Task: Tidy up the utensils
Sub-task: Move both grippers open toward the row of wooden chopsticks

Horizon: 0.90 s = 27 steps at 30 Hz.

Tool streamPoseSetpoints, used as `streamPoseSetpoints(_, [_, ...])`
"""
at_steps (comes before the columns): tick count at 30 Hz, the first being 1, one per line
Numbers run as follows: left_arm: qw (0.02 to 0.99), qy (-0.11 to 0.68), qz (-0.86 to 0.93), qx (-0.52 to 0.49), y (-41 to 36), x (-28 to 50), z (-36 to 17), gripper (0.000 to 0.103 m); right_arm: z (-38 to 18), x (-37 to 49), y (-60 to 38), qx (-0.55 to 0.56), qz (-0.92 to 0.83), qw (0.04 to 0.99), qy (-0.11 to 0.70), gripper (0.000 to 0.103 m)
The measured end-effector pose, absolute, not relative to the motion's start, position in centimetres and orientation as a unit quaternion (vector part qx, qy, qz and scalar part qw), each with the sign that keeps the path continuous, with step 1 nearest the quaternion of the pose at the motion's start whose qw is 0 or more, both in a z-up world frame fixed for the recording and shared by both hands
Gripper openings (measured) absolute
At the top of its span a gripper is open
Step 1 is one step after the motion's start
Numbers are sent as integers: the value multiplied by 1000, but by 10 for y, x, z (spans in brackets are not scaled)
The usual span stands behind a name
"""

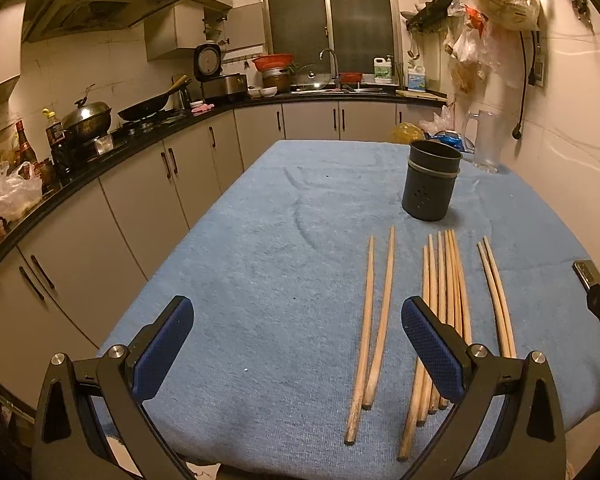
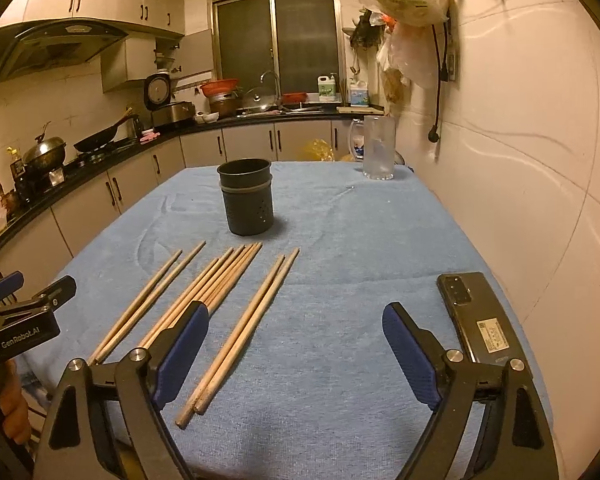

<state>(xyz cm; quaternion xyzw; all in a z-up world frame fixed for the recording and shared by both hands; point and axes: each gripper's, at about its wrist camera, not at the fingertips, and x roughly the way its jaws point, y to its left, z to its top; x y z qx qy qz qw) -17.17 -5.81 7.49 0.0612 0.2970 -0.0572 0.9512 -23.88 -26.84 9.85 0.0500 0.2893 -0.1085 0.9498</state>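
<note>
**Table inventory: chopsticks, holder, both grippers**

- Left gripper (image 1: 298,354): blue-padded jaws wide apart, empty, tilted down over the near edge of the blue towel-covered table (image 1: 260,280).
- Right gripper (image 2: 296,354): jaws wide apart, nothing between them, same downward tilt.
- Wooden chopsticks (image 2: 236,328): three loose groups lying flat near the near edge, a pair, a bundle, a pair.
- Black smartphone (image 2: 476,316): face down by the right edge.
- Dark perforated cylindrical utensil holder (image 2: 246,200): upright mid-table, beyond the chopsticks.
- Clear plastic pitcher (image 2: 378,148): far right corner.
</note>
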Motion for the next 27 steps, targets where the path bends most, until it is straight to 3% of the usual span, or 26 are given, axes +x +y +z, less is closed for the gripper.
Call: streamPoseSetpoints(27, [946,312,-61,60,-59,-166,68,103,89,-233,-264,52,-101,944,309,78])
